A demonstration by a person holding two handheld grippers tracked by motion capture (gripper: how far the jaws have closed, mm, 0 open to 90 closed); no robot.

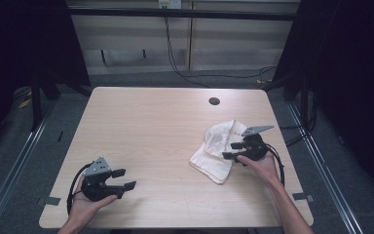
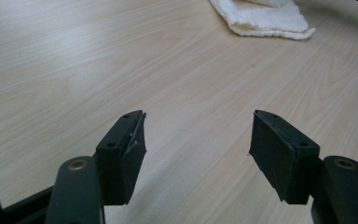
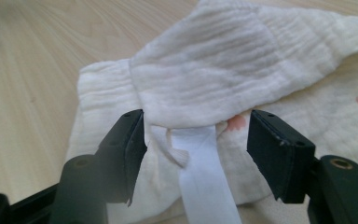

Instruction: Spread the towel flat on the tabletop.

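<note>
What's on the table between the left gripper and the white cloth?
Nothing: in the high view, only bare wood separates the left gripper from the white cloth. The left gripper view shows the same bare table.

White cloth (image 2: 261, 16) cut off by top edge, white strap (image 3: 207, 186) cut off at bottom

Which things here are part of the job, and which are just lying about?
In the job:
cloth
right gripper, open over the cloth
white strap on the cloth

Lying about:
left gripper, open, apart from the cloth
table
cable on the floor
</note>
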